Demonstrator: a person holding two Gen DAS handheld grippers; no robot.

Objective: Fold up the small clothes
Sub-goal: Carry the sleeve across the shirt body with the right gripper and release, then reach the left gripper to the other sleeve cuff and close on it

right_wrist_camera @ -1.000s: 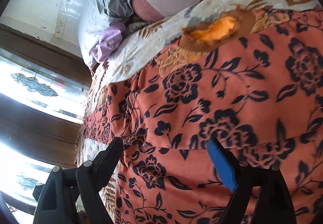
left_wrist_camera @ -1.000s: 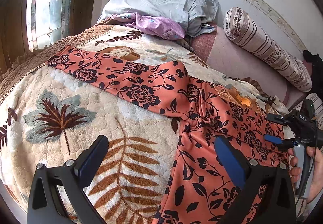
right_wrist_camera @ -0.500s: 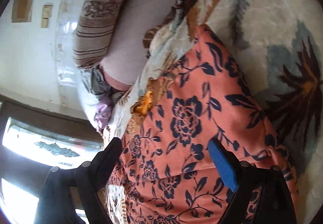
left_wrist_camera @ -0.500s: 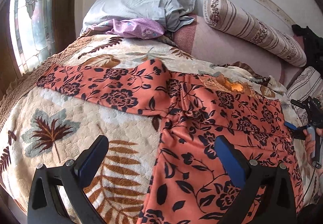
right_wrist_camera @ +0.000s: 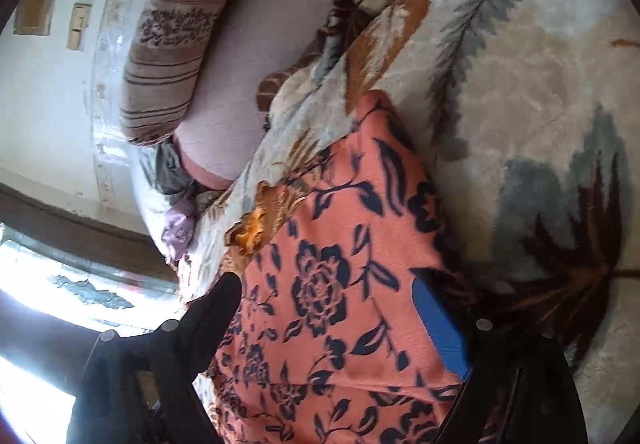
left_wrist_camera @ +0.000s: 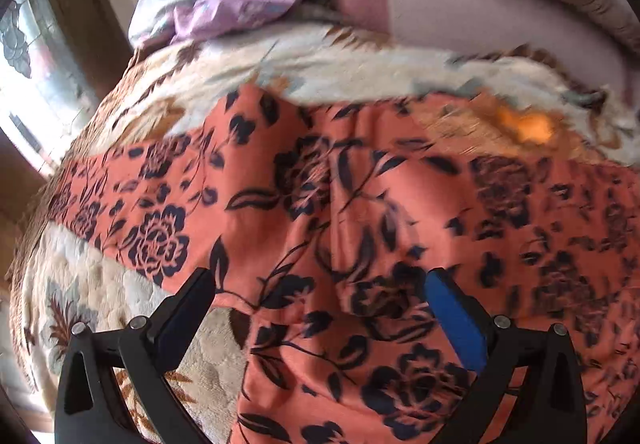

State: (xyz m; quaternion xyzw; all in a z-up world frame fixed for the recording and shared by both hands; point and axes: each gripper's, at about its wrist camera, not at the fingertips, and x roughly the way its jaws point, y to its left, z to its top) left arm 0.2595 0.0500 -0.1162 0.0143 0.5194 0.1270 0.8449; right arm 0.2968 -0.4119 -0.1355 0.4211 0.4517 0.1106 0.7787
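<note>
Both hand-held grippers, left (left_wrist_camera: 316,308) and right (right_wrist_camera: 326,308), hover spread wide over the floral trousers (left_wrist_camera: 360,203) on the bed (right_wrist_camera: 520,103), gripping nothing.

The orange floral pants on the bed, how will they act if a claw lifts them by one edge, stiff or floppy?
Probably floppy: the orange floral pants lie flat with soft creases, following the plush blanket. Likely light, since the fabric looks thin. The free leg would probably hang and drag rather than hold shape.

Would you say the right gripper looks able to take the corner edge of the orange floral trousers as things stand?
Probably yes: the right gripper stands open just over the orange floral trousers, whose edge lies bare on the blanket, nothing between.
</note>
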